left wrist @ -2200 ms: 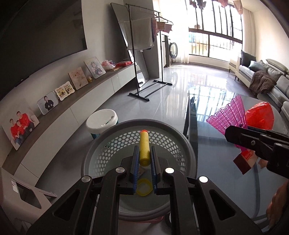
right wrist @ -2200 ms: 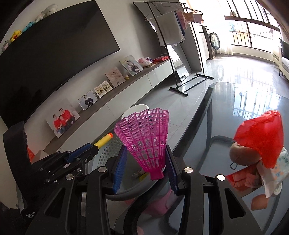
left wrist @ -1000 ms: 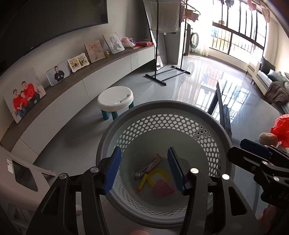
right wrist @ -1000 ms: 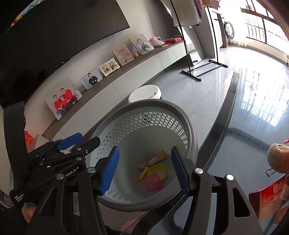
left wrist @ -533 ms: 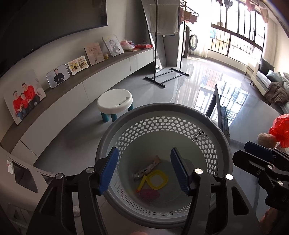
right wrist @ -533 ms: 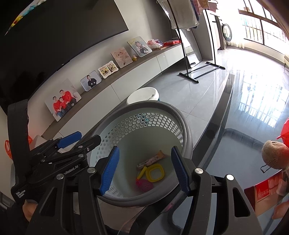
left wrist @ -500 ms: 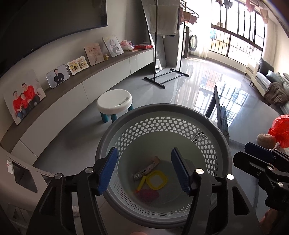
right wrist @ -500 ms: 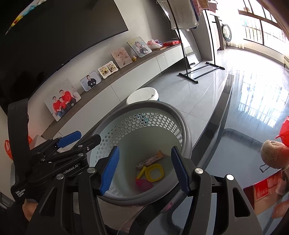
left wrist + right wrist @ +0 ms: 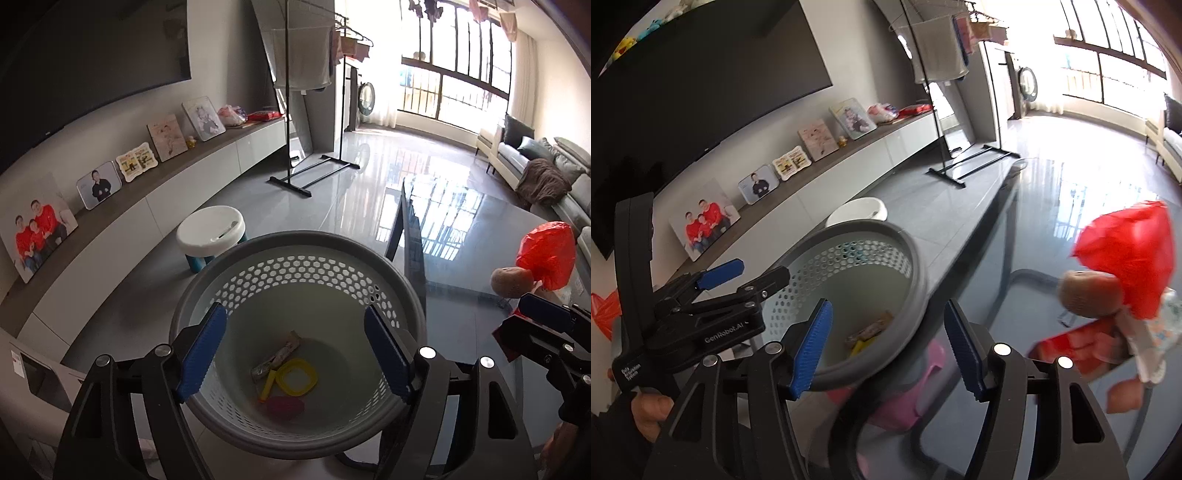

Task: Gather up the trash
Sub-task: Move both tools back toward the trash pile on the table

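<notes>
A grey perforated basket [image 9: 295,236] stands beside the glass table [image 9: 461,240]. At its bottom lie a foil wrapper [image 9: 277,360], a yellow ring [image 9: 297,376], a yellow foam dart [image 9: 267,386] and a pink shuttlecock [image 9: 284,406]. My left gripper [image 9: 293,312] hangs over the basket, its jaws opening with nothing between them. My right gripper [image 9: 888,306] is over the table edge by the basket rim [image 9: 916,258], jaws also opening and empty. On the table to its right sit a red crumpled bag [image 9: 1126,251], a brown ball [image 9: 1086,291] and a red box [image 9: 1082,350].
A white stool [image 9: 210,229] stands behind the basket, and a pink stool [image 9: 905,398] shows under the glass. A low cabinet with photo frames [image 9: 96,184] runs along the left wall. A clothes rack [image 9: 306,92] and a sofa [image 9: 546,166] are farther off.
The foam dart and the pink shuttlecock have left the grippers and now lie in the basket. Both jaws have widened. The right gripper has swung right, toward the things on the table.
</notes>
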`<move>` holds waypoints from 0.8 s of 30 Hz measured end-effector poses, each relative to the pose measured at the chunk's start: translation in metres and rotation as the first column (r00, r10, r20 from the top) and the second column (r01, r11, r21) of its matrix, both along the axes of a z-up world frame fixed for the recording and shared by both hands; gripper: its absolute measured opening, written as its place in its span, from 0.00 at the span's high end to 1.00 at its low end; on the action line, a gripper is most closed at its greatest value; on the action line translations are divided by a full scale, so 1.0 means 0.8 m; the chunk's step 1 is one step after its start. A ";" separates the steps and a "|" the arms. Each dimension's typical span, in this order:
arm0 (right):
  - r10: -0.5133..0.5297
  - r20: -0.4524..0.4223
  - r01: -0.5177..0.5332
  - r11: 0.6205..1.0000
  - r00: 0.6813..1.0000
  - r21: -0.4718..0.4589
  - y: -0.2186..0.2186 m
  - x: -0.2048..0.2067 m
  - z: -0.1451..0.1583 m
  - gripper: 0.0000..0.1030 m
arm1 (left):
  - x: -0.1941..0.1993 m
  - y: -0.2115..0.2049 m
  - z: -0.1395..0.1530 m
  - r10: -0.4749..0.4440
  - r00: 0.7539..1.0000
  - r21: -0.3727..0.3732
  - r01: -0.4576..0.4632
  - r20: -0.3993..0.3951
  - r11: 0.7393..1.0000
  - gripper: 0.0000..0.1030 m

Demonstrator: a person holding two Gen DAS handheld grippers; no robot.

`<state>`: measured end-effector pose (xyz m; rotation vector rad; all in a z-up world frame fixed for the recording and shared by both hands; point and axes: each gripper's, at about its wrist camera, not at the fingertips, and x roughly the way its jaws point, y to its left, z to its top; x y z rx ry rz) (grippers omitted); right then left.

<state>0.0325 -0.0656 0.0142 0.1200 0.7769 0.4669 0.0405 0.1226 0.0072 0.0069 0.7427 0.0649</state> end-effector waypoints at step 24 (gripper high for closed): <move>-0.360 -0.028 0.358 0.931 0.932 -0.074 -0.237 -0.042 -0.038 0.38 | -0.012 -0.172 0.006 -0.235 0.972 -0.066 0.236 0.027 0.969 0.14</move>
